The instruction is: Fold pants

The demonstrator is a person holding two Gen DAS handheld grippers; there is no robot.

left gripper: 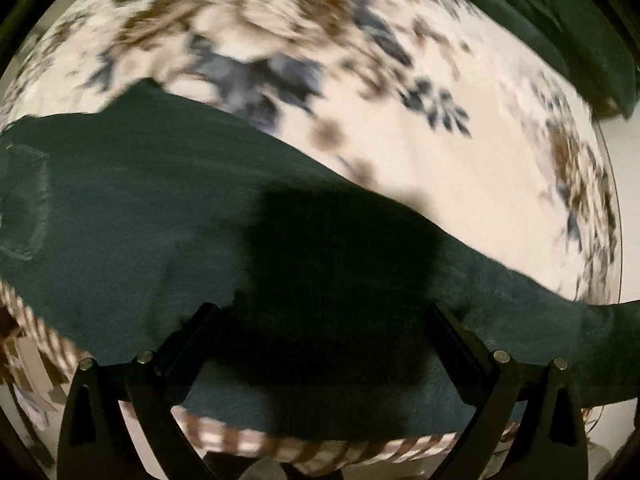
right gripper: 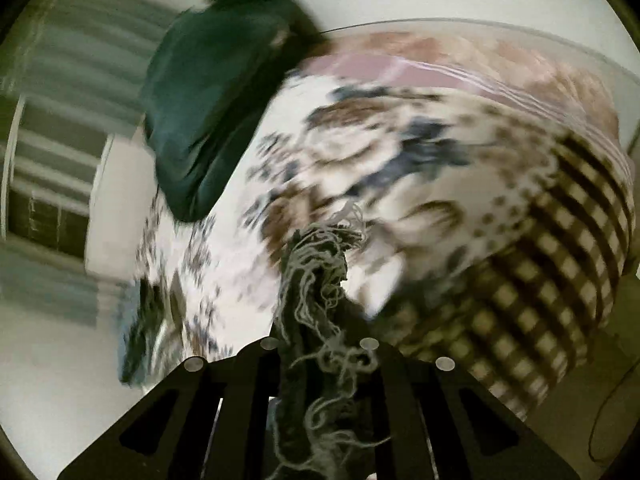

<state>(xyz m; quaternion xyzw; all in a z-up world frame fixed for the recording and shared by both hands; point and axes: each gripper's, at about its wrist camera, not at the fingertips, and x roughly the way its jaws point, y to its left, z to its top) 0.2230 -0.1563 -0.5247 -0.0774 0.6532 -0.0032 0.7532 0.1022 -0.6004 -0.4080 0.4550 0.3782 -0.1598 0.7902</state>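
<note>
Dark green pants (left gripper: 152, 216) lie spread across a floral bedsheet (left gripper: 460, 184), with a back pocket showing at the far left. My left gripper (left gripper: 320, 312) hovers open just above the pants near the bed's front edge, its shadow on the cloth. My right gripper (right gripper: 318, 344) is shut on the frayed hem of a pant leg (right gripper: 316, 280), held up above the bed. A bunched dark green part of the pants (right gripper: 208, 92) lies farther off. Both views are motion-blurred.
A checkered brown-and-white bed skirt (right gripper: 540, 280) hangs at the bed's edge, also in the left wrist view (left gripper: 340, 448). Another dark green cloth (left gripper: 552, 28) lies at the far right corner. A striped curtain and window (right gripper: 48, 160) stand beyond the bed.
</note>
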